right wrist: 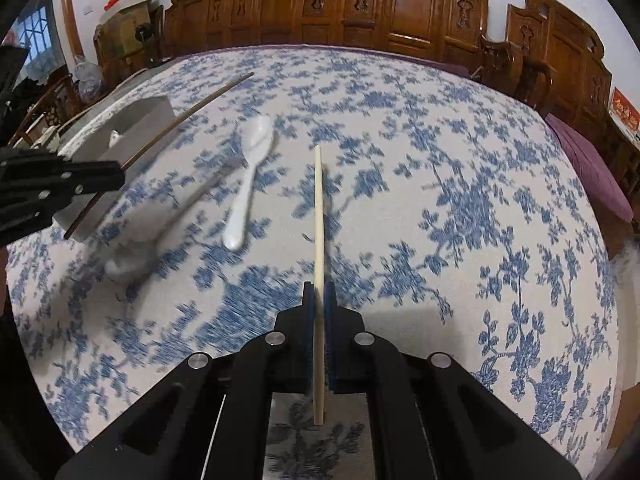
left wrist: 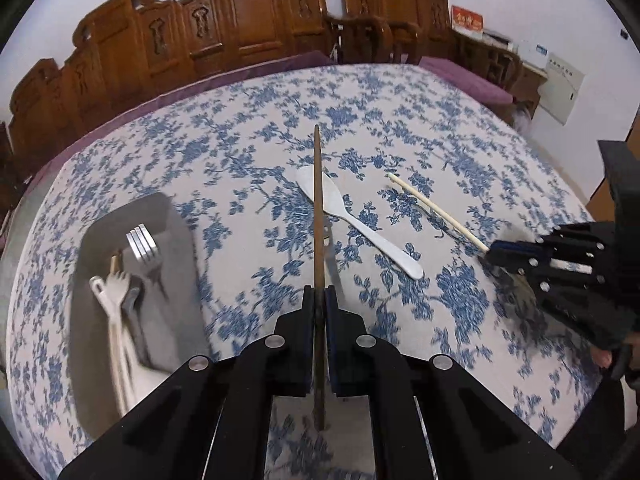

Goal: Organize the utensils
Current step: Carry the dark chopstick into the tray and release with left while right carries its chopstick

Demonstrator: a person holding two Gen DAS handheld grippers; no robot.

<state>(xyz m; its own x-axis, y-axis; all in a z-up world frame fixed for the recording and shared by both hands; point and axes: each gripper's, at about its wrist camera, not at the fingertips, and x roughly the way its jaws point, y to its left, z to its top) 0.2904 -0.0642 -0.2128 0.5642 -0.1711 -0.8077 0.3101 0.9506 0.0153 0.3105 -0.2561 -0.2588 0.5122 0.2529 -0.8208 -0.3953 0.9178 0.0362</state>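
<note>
Gripping a brown chopstick (left wrist: 317, 208), the left gripper (left wrist: 319, 300) is clamped tight, stick running straight out between the pads w/ its tip toward the far side. Right gripper (right wrist: 319, 296) likewise closed on a cream chopstick (right wrist: 318, 216), pointing far. Grey tray (left wrist: 176, 224) sits at left on the floral tablecloth (left wrist: 460, 140), holding forks (left wrist: 146, 248) & a white plastic fork (left wrist: 114, 292). White spoon (left wrist: 352, 220) lies on the cloth between the grippers, just right of the brown stick, apart from the tray. Carved wood chairs (left wrist: 240, 28) line the far side.
</note>
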